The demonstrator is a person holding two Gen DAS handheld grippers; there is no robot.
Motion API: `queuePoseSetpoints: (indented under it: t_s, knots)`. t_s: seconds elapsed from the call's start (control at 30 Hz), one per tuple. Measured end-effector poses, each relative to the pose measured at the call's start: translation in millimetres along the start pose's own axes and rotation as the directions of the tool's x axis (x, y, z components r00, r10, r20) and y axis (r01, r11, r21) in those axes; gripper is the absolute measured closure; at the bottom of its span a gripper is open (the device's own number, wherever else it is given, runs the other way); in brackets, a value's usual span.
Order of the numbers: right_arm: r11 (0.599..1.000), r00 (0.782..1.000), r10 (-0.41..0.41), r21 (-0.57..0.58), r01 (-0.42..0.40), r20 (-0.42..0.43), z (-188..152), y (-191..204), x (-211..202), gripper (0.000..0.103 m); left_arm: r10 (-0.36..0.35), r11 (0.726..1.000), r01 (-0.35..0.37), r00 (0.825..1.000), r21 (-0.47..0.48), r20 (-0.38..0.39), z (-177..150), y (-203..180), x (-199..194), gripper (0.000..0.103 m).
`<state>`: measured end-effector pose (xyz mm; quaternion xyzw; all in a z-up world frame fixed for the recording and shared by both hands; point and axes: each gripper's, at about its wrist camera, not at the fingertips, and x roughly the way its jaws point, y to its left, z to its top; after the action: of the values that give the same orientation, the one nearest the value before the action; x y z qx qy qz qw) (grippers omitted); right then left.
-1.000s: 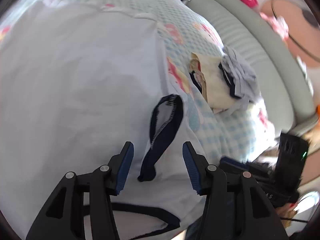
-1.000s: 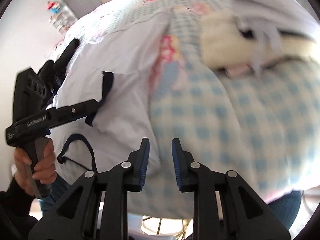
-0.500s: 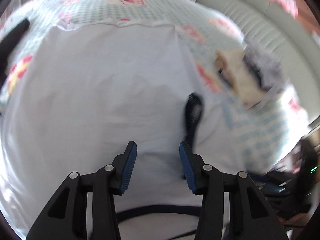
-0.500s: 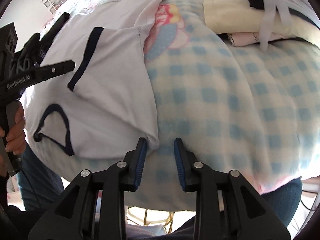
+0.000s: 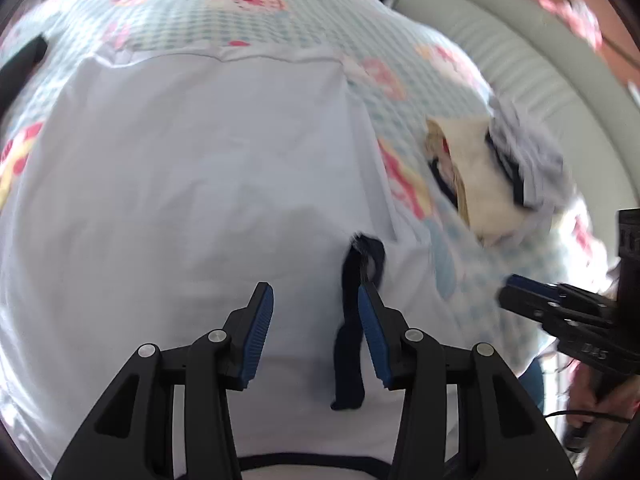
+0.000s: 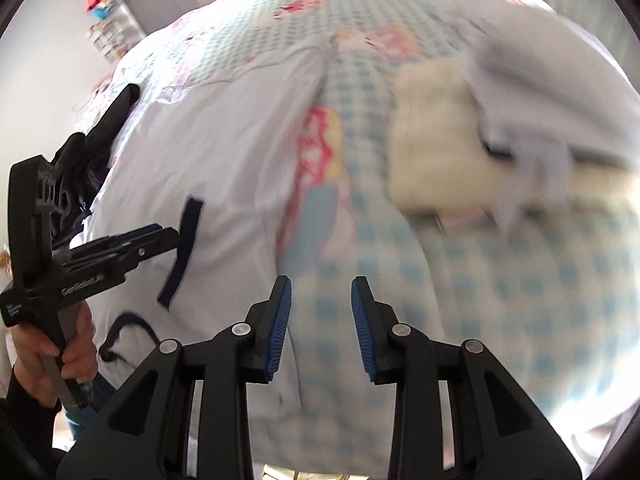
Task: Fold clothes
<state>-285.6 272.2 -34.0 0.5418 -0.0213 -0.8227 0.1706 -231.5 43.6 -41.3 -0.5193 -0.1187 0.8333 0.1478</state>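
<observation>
White short-sleeved shirt with navy trim (image 5: 208, 184) lies spread on the blue-and-white checked blanket with pink cartoon prints (image 6: 500, 280). Its right sleeve is now folded inward onto the body; the navy cuff band (image 5: 354, 320) lies as a dark strip over the white cloth. A second ago that cuff stood open and looped between the left jaws; it now lies flat, so the sleeve has been laid down.

Left gripper (image 5: 316, 332): released, jaws apart and narrowed a little over the last second. The cuff band lies beside the right pad, not pinched. The gripper hovers over the shirt's upper body, neckline trim just below it in the left wrist view.

Right gripper (image 6: 322, 328): released, nothing between the pads, and the jaws have just been opening. It has left the shirt's edge, where it sat half a second ago, and hangs over the blanket at the shirt's side hem. Picture is motion-blurred.

Judgement: right sleeve fold is done; next likely the opposite sleeve or a fold of the body.

Farther out: a stack of already folded clothes, cream and pale grey (image 5: 496, 176), on the blanket well apart from the shirt. A dark garment (image 6: 108, 120) lies by its far side. Grey padded headboard (image 5: 532, 68) beyond.
</observation>
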Motion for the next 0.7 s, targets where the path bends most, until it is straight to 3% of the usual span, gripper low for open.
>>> queuePoseSetpoints:
  t_s: [0.1, 0.27, 0.47, 0.57, 0.6, 0.7]
  knots:
    - [0.998, 0.997, 0.07, 0.0, -0.07, -0.013, 23, 9, 28, 0.06, -0.011, 1.0, 0.011, 1.0, -0.012, 0.003, 2, 11, -1, 0.057]
    - [0.992, 0.989, 0.112, 0.076, -0.105, -0.099, 56, 25, 100, 0.06, -0.027, 0.999, 0.028, 0.999, 0.021, -0.031, 0, 6, 11, 0.056]
    - [0.996, 0.993, -0.072, 0.047, 0.077, -0.091, 42, 16, 105, 0.066, -0.016, 1.0, 0.018, 0.998, 0.018, -0.055, -7, 7, 25, 0.056]
    - [0.984, 0.982, -0.164, 0.059, 0.169, -0.092, 31, 4, 102, 0.076, -0.015, 0.999, 0.016, 0.998, 0.029, -0.063, -8, 7, 30, 0.055]
    - [0.98, 0.979, -0.181, 0.065, 0.187, -0.096, 28, 0, 101, 0.077, -0.016, 0.999, 0.018, 0.998, 0.032, -0.063, -9, 7, 30, 0.055]
    - [0.989, 0.991, -0.113, 0.09, 0.12, -0.075, 25, -1, 93, 0.074, -0.035, 0.999, 0.036, 0.998, 0.029, -0.049, -6, 7, 24, 0.054]
